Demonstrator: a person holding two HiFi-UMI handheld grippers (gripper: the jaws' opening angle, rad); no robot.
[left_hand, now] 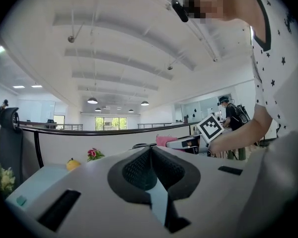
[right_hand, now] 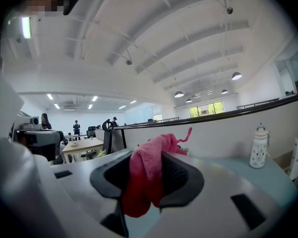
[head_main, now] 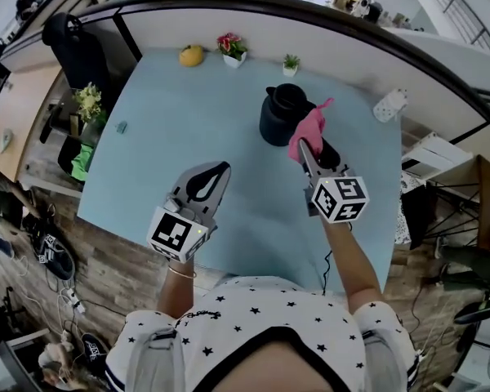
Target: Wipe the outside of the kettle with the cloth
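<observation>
Right gripper (head_main: 308,149) fingers clamp the cloth (head_main: 309,126) beside the kettle (head_main: 278,119); left gripper (head_main: 216,175) fingers together (bare table (head_main: 167,125) around).

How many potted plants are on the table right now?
2. A pink-flowered plant stands at the far edge, right of the yellow object. A small green plant stands further right, just beyond the kettle. The kettle could hide another.

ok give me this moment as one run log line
right gripper: shut on pink cloth at kettle | left gripper: shut, empty, clear of kettle | contact: unclear
</observation>
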